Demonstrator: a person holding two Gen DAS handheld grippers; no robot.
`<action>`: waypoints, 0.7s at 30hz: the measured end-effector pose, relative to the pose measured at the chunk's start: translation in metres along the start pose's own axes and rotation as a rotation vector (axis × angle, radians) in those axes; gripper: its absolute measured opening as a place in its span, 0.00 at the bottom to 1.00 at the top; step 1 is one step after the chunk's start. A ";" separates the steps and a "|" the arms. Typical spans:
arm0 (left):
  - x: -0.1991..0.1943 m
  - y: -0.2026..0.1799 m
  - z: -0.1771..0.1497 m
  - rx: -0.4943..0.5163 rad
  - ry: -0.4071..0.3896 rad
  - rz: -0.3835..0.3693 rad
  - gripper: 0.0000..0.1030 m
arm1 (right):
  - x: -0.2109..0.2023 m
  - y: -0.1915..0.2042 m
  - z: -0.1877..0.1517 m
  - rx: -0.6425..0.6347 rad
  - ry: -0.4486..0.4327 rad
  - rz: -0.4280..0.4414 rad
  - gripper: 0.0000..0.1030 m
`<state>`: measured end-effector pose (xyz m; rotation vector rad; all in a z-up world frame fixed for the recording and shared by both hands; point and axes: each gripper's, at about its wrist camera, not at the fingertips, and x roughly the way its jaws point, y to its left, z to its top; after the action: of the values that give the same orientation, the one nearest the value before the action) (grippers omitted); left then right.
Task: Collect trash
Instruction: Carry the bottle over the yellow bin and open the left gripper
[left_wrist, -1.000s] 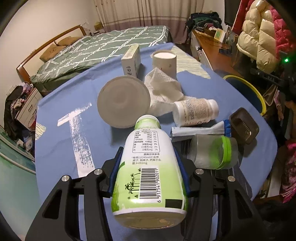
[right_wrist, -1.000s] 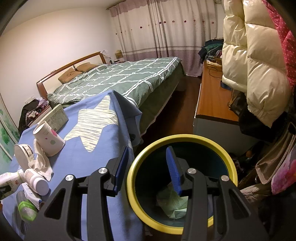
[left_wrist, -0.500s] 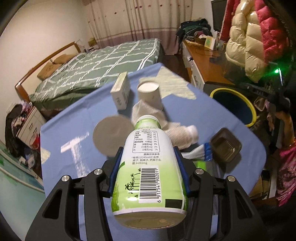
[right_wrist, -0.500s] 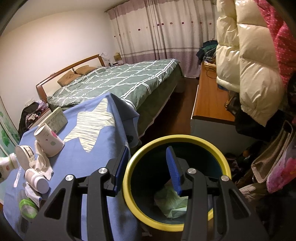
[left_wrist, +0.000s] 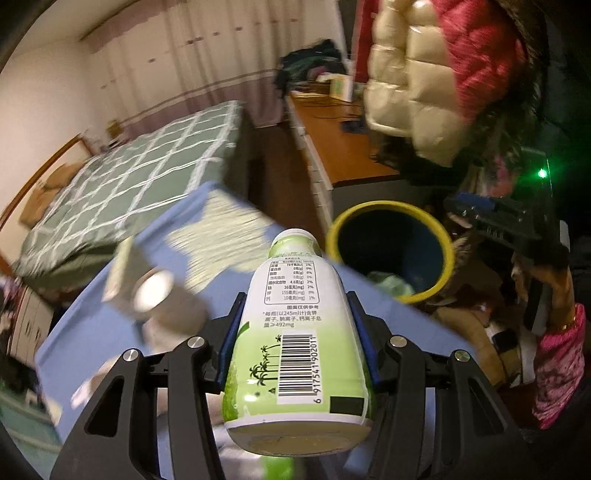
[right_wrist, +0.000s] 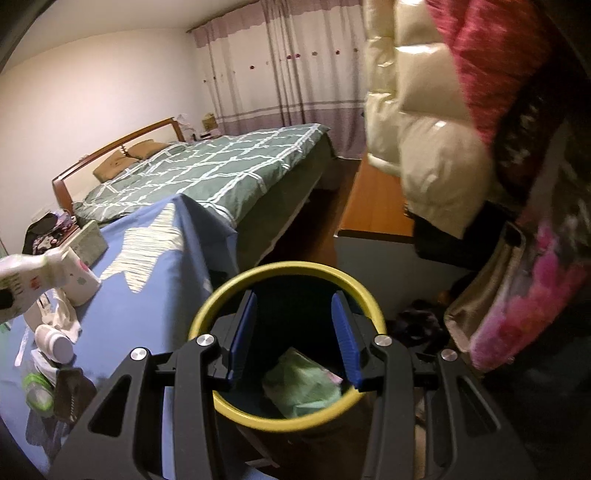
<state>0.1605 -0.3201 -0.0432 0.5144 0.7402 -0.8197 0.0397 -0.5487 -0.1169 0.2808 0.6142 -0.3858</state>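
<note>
My left gripper (left_wrist: 295, 321) is shut on a green and white drink bottle (left_wrist: 295, 332), held in the air above the blue table, neck pointing toward the yellow-rimmed trash bin (left_wrist: 391, 254). The bottle also shows at the left edge of the right wrist view (right_wrist: 22, 280). My right gripper (right_wrist: 293, 325) is open and empty, hovering over the bin (right_wrist: 288, 417), which holds a crumpled green bag (right_wrist: 299, 384). On the table lie a paper cup (right_wrist: 79, 284), crumpled tissue (right_wrist: 64, 317), a white pill bottle (right_wrist: 55, 341), a green-lidded jar (right_wrist: 37, 391) and a dark tray (right_wrist: 72, 391).
The blue star-print tablecloth (right_wrist: 155, 295) hangs off the table edge beside the bin. A bed (right_wrist: 207, 173) lies behind. A wooden desk (left_wrist: 340, 147) and hanging puffy coats (right_wrist: 424, 129) stand to the right. A carton (right_wrist: 86, 243) stands behind the cup.
My left gripper has lifted the bottle off the table and swung it right toward the bin. My right gripper has drifted slightly over the bin and stays open.
</note>
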 end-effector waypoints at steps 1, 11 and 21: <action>0.010 -0.011 0.009 0.016 0.004 -0.022 0.50 | -0.001 -0.006 -0.002 0.009 0.002 -0.006 0.40; 0.119 -0.091 0.064 0.122 0.126 -0.139 0.50 | 0.000 -0.051 -0.017 0.077 0.027 -0.052 0.39; 0.196 -0.127 0.073 0.127 0.220 -0.150 0.63 | 0.010 -0.073 -0.026 0.109 0.064 -0.068 0.40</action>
<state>0.1778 -0.5337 -0.1611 0.6762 0.9420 -0.9640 0.0025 -0.6067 -0.1537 0.3784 0.6676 -0.4783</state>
